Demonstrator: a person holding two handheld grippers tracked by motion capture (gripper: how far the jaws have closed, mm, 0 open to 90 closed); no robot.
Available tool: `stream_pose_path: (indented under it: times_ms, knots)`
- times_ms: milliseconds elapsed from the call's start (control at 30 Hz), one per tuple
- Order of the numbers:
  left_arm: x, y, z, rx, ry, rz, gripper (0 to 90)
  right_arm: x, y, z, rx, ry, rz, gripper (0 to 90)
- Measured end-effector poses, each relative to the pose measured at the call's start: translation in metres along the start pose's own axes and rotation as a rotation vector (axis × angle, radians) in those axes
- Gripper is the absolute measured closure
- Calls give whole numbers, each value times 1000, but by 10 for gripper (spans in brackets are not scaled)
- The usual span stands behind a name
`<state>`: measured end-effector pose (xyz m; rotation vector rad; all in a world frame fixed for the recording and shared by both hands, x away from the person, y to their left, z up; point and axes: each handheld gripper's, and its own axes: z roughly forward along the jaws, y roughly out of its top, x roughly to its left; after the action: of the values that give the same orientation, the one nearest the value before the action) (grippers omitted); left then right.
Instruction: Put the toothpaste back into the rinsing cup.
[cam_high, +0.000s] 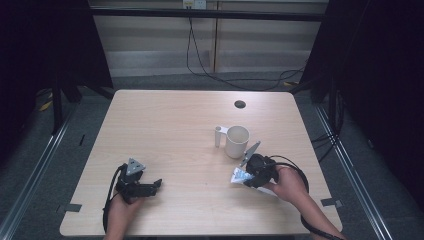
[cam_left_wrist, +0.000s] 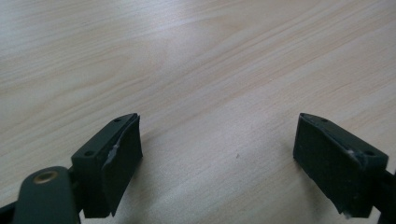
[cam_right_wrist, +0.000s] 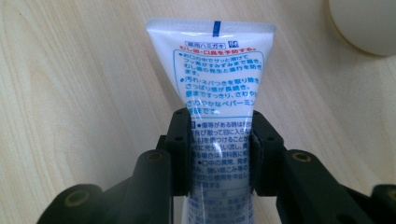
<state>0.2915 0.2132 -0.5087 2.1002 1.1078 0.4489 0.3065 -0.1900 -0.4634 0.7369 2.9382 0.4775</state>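
While the light wood table (cam_high: 170, 125) takes up most of the high view, little sits on it: a round dark hole (cam_high: 240, 104) near the far edge at about 1 o'clock from table centre, then the objects toward 3 to 4 o'clock. Largest item is a cream mug (cam_high: 237, 141), upright, mouth open to the camera; the inside looks pale and bare, contents cannot be told beyond that. Its handle (cam_high: 219, 135) sticks out at 9 o'clock of the mug. In the right gripper view the mug's rounded side (cam_right_wrist: 364, 25) shows at 1 o'clock, apart from the tube.

The left gripper (cam_high: 147, 188) rests on the table at 7 o'clock, held by the left hand (cam_high: 121, 212), grey plate on top. In the left gripper view its jaws stand wide apart with bare wood grain between them, gripping nothing.

The right gripper (cam_high: 245, 176) sits at 4 o'clock of table centre, just at 5 o'clock of the mug, held by the right hand (cam_high: 290, 184). Its jaws are clamped on a white toothpaste tube (cam_right_wrist: 219, 84) with blue and red printed text. The pads squeeze the tube's body from both sides; the flat crimped end points away toward 12 o'clock in the right gripper view. In the high view the tube (cam_high: 239, 176) lies low over the table beside the mug, not touching it.
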Motion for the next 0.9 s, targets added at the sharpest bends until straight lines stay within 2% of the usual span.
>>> stream_pose_path:
  times_ms: [100,167,233,567,633,667,800,867,900]
  knots:
    - [0,0,0,0,0,0,152,-1,-4,-2,-29,0,7,673]
    - [0,0,0,3,1,7,152,1,-6,-4,-42,-5,29,673]
    - [0,0,0,3,1,6,152,-1,-11,-10,-95,-7,37,673]
    - [0,0,0,-1,0,-1,152,-6,-24,-35,-269,-13,98,672]
    - [0,0,0,-1,0,-1,152,-6,-24,-37,-281,-16,107,671]
    - [0,0,0,-1,0,-2,152,-6,-25,-42,-305,-21,122,671]
    - [0,0,0,0,0,0,152,-7,-26,-47,-344,-26,128,671]
    - [0,0,0,3,1,7,152,-7,-27,-53,-384,-24,139,671]
    - [0,0,0,3,1,7,152,-7,-27,-53,-384,-24,139,671]
